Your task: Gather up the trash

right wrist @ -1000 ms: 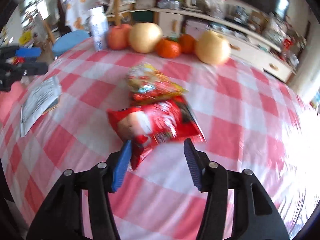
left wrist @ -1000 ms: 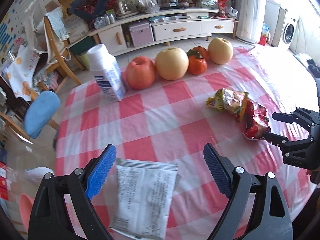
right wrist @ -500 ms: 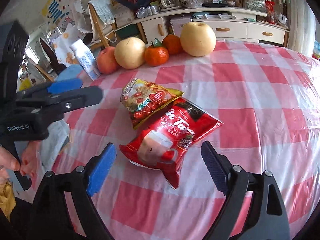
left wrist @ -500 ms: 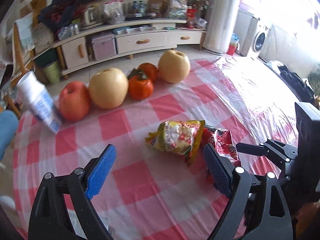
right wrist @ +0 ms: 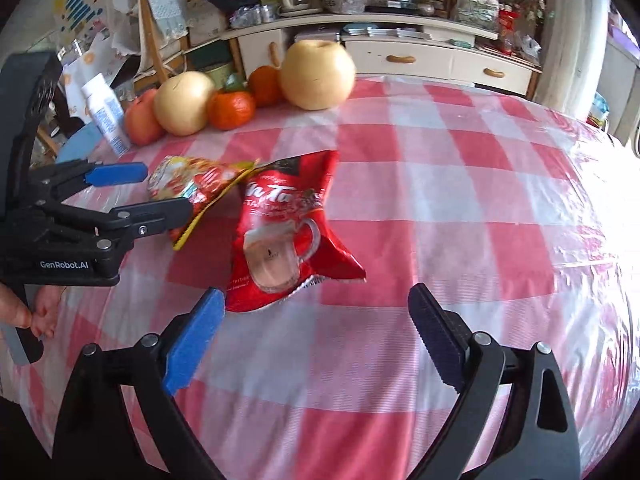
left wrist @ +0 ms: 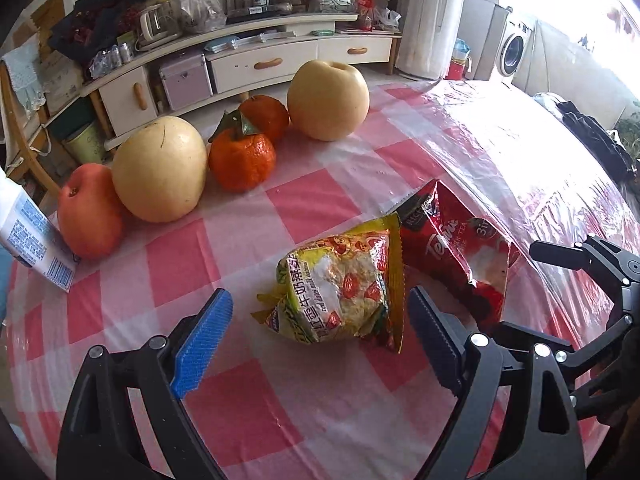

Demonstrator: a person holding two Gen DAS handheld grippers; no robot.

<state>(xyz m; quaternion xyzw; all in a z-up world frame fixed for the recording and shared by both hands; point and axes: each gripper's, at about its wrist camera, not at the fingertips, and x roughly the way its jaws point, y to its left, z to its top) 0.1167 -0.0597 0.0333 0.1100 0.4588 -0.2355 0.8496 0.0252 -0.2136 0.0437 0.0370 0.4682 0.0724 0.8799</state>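
A yellow snack packet (left wrist: 340, 292) lies crumpled on the red-checked tablecloth (left wrist: 304, 208), overlapping a red instant-tea packet (left wrist: 452, 248). My left gripper (left wrist: 320, 296) stands open with the yellow packet between its jaws; the pads do not press on it. My right gripper (right wrist: 316, 292) hovers just short of the red tea packet (right wrist: 280, 232), its jaws opening and wide apart, and only the packet's lower end reaches in by the blue pad. The right wrist view shows the left gripper (right wrist: 168, 191) straddling the yellow packet (right wrist: 188, 176). The right gripper (left wrist: 518, 286) shows at the right edge of the left wrist view.
Along the table's far edge sit two pears (left wrist: 160, 168), two oranges (left wrist: 242, 160) and an apple (left wrist: 90, 212), with a white bottle (left wrist: 28, 236) at the left. A low cabinet (left wrist: 260, 64) stands behind. A person's hand (right wrist: 28, 312) holds the left gripper.
The left gripper swung away from a white paper packet and over to the yellow packet, dropping closer. The right gripper's jaws spread wide around the red packet, which lies on the cloth.
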